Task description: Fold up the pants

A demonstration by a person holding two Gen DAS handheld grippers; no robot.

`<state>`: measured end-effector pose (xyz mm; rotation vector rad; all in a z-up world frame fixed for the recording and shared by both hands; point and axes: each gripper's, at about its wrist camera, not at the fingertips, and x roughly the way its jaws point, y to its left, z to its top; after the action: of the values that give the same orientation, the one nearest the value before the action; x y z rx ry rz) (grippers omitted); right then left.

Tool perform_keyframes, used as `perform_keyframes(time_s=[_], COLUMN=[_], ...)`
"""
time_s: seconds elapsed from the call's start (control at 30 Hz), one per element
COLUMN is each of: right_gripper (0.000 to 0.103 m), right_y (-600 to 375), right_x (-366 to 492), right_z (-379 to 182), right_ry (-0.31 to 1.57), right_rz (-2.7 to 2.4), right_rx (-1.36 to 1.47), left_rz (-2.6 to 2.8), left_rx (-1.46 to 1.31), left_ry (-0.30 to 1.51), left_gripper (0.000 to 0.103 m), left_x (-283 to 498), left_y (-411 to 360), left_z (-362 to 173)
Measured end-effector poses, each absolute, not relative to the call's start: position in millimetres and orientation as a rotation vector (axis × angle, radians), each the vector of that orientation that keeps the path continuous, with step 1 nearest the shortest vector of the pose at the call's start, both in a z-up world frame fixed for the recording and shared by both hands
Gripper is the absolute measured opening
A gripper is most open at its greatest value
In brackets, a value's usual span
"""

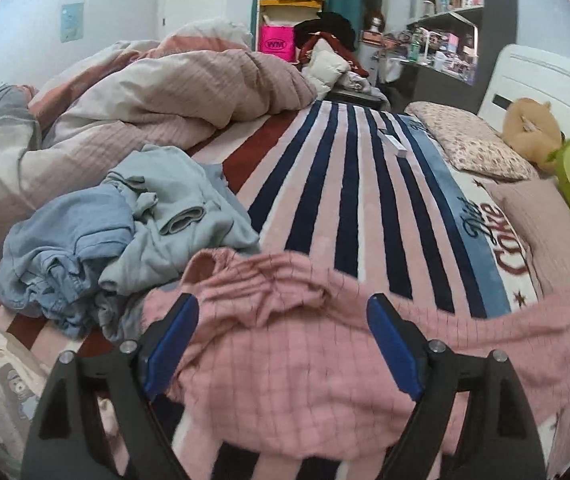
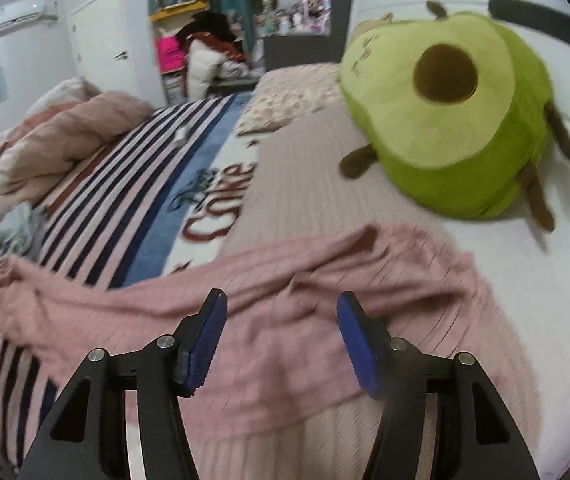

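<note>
Pink checked pants [image 1: 305, 344] lie crumpled across a striped blanket [image 1: 349, 184]; the left gripper [image 1: 283, 344] and right gripper [image 2: 281, 344] gape above them, seemingly holding nothing.

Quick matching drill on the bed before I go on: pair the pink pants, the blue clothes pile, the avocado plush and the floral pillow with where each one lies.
1 pink pants
2 blue clothes pile
3 avocado plush
4 floral pillow

A against the white headboard
B crumpled beside the quilt
C spread across the near edge, under both grippers
D at the far end of the striped blanket

Pairs: 1-C, 2-B, 3-A, 4-D
</note>
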<state>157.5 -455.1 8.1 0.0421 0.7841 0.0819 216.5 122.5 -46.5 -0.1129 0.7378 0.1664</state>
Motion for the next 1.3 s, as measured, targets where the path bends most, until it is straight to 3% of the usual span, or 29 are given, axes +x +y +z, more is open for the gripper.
perform_keyframes(time_s=[0.07, 0.13, 0.67, 0.77, 0.93, 1.3], right_gripper=[0.016, 0.010, 0.003, 0.011, 0.011, 0.014], right_y=[-451.3, -448.8, -554.9, -567.8, -525.5, -357.4], right_x=[158.8, 165.1, 239.4, 231.7, 201.9, 207.1], right_z=[-1.6, -12.2, -21.5, -15.8, 5.4, -59.0], right_ry=[0.839, 0.876, 0.852, 0.827, 0.734, 0.956], right_rz=[0.120, 0.110, -0.344, -0.418, -0.276, 0.304], right_rx=[0.047, 0.036, 0.065, 0.093, 0.083, 0.059], left_rz=[0.172, 0.185, 0.125, 0.127, 0.127, 0.073], left_rx=[-0.099, -0.100, -0.104, -0.112, -0.125, -0.112], left_ry=[0.740, 0.749, 0.760, 0.762, 0.759, 0.776], left_gripper=[0.083, 0.083, 0.083, 0.083, 0.083, 0.083], left_x=[208.9, 202.2, 212.7, 212.9, 213.6, 204.6], left_y=[126.6, 132.0, 123.0, 126.1, 126.9, 116.7], left_z=[-50.3, -55.1, -71.2, -72.4, -70.8, -72.2])
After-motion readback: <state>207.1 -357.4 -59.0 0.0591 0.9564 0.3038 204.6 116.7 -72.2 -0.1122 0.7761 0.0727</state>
